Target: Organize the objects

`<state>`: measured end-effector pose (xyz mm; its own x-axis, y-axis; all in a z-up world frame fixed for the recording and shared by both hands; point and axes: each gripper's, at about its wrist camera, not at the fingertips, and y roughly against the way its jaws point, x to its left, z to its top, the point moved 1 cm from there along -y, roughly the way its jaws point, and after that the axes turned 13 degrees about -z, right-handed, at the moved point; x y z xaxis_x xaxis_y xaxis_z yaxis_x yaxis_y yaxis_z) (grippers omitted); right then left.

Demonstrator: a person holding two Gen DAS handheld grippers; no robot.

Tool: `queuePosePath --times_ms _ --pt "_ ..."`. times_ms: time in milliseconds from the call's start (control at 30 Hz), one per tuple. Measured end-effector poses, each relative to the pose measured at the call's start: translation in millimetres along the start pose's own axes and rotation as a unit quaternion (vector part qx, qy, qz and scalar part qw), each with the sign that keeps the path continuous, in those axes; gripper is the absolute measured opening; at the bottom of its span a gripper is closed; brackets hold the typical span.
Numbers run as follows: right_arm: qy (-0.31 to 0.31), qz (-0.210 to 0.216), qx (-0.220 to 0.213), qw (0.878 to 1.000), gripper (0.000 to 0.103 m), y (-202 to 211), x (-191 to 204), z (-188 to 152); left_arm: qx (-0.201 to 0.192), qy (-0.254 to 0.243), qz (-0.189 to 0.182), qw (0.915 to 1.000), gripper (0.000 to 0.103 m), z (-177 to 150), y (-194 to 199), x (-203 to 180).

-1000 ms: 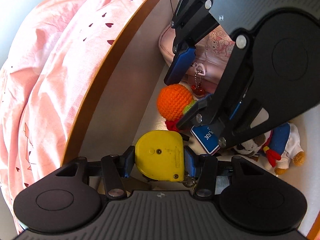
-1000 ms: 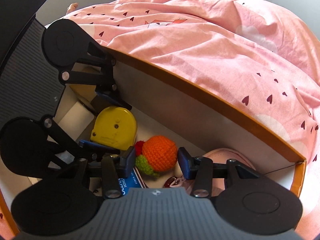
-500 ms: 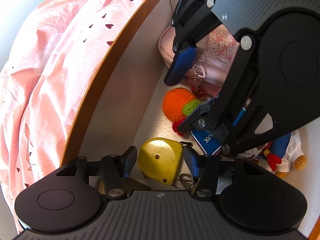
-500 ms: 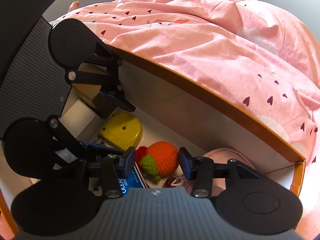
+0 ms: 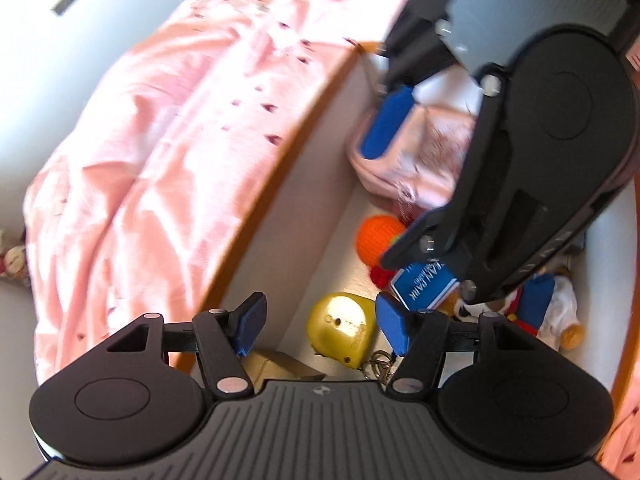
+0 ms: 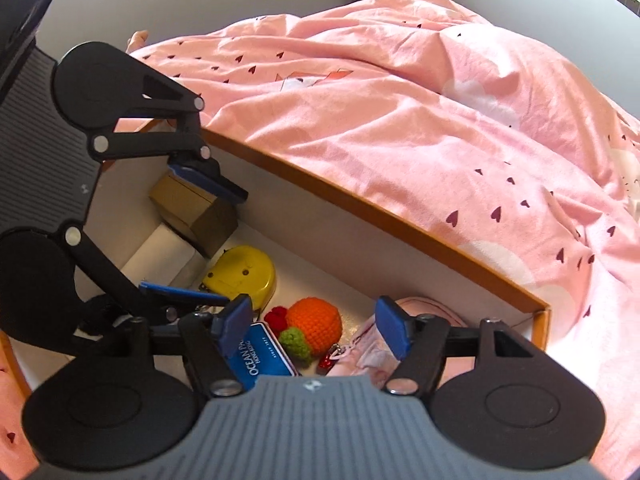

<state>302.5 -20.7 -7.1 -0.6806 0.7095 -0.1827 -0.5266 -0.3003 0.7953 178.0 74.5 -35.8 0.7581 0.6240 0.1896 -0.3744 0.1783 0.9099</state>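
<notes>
A white drawer (image 6: 328,236) with an orange-brown rim is seen beside a bed covered by a pink quilt (image 6: 400,112) printed with small dark hearts.

In the left wrist view, the left gripper (image 5: 320,324) is seen at the bottom of the frame with its jaws apart and opening; nothing is pressed between them. The yellow tape measure (image 5: 342,326) lies on the drawer floor below the gap, just beside the right blue pad and free of both. A key ring (image 5: 378,364) is attached at its lower right edge.

In the right wrist view, the right gripper (image 6: 316,330) is seen at the bottom centre, its jaws likewise apart and opening, with nothing clamped. Below the gap, an orange crocheted ball (image 6: 316,324) with green and red parts rests on the drawer floor. A blue card (image 6: 260,356) printed with white letters lies just left of it, and a pink pouch (image 6: 404,320) lies to its right by the drawer's end wall. A brown cardboard box (image 6: 192,208) is placed at the left end of the drawer, above the tape measure.

In the left wrist view, a small plush figure (image 5: 548,312) in blue and white is seen at the lower right.
</notes>
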Motion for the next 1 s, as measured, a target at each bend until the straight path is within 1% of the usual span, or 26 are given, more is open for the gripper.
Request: queuePosePath --times_ms 33,67,100,167,233,300,333,367,400,433,467,500,533,600,700,733,767,833,900,933,1000 --pt "-0.007 0.0 0.0 1.0 0.07 4 -3 0 -0.006 0.008 0.01 0.9999 0.073 -2 6 -1" --pt "-0.013 -0.002 -0.001 1.0 0.07 13 -8 -8 -0.012 0.019 0.023 0.9995 0.073 -3 12 -3" --pt "-0.018 -0.005 -0.003 1.0 0.07 18 -6 -5 -0.018 0.033 0.036 0.9986 0.073 -6 18 -5" --pt "-0.025 -0.014 -0.009 1.0 0.074 29 -6 -6 -0.042 0.061 0.055 0.9958 0.073 -12 33 -9" --pt "-0.031 -0.025 -0.016 0.999 0.075 45 -9 -15 -0.06 0.092 0.077 0.991 0.073 -18 46 -12" --pt "-0.038 -0.032 -0.023 0.999 0.077 60 -11 -20 -0.087 0.123 0.087 0.9847 0.073 -24 62 -13" --pt "-0.042 -0.033 -0.028 0.998 0.079 66 -10 -22 -0.098 0.135 0.09 0.9819 0.073 -8 65 -14" --pt "-0.047 -0.034 -0.032 0.998 0.079 73 -11 -25 -0.108 0.145 0.095 0.9789 0.073 1 71 -18" --pt "-0.052 -0.036 -0.036 0.997 0.08 81 -11 -28 -0.117 0.154 0.102 0.9759 0.074 18 70 -17" --pt "-0.058 -0.037 -0.04 0.997 0.082 87 -12 -29 -0.123 0.162 0.11 0.973 0.075 24 74 -9" --pt "-0.064 -0.038 -0.044 0.996 0.084 95 -12 -31 -0.129 0.17 0.119 0.9696 0.077 27 73 -11" --pt "-0.07 -0.042 -0.047 0.996 0.085 102 -12 -34 -0.138 0.182 0.127 0.9653 0.078 29 77 -12" --pt "-0.077 -0.044 -0.052 0.995 0.085 107 -11 -34 -0.145 0.195 0.134 0.9607 0.078 38 79 -9" --pt "-0.093 -0.044 -0.062 0.993 0.089 121 -9 -39 -0.161 0.228 0.145 0.9493 0.079 43 94 -6" --pt "-0.124 -0.043 -0.084 0.988 0.094 139 -5 -46 -0.194 0.267 0.156 0.931 0.081 38 116 -17" --pt "-0.135 -0.045 -0.089 0.986 0.096 144 -4 -49 -0.207 0.274 0.161 0.9251 0.085 35 122 -22" --pt "-0.144 -0.047 -0.093 0.984 0.097 150 -2 -52 -0.216 0.28 0.166 0.9206 0.088 34 126 -26" --pt "-0.159 -0.055 -0.101 0.981 0.098 160 2 -60 -0.231 0.294 0.173 0.9111 0.088 32 133 -33" --pt "-0.172 -0.064 -0.108 0.977 0.099 168 7 -68 -0.247 0.317 0.176 0.8987 0.089 29 139 -40" --pt "-0.181 -0.07 -0.113 0.975 0.099 172 10 -73 -0.257 0.331 0.179 0.8901 0.09 27 142 -43" --pt "-0.198 -0.083 -0.126 0.969 0.1 179 15 -82 -0.271 0.349 0.195 0.8755 0.091 23 144 -52"
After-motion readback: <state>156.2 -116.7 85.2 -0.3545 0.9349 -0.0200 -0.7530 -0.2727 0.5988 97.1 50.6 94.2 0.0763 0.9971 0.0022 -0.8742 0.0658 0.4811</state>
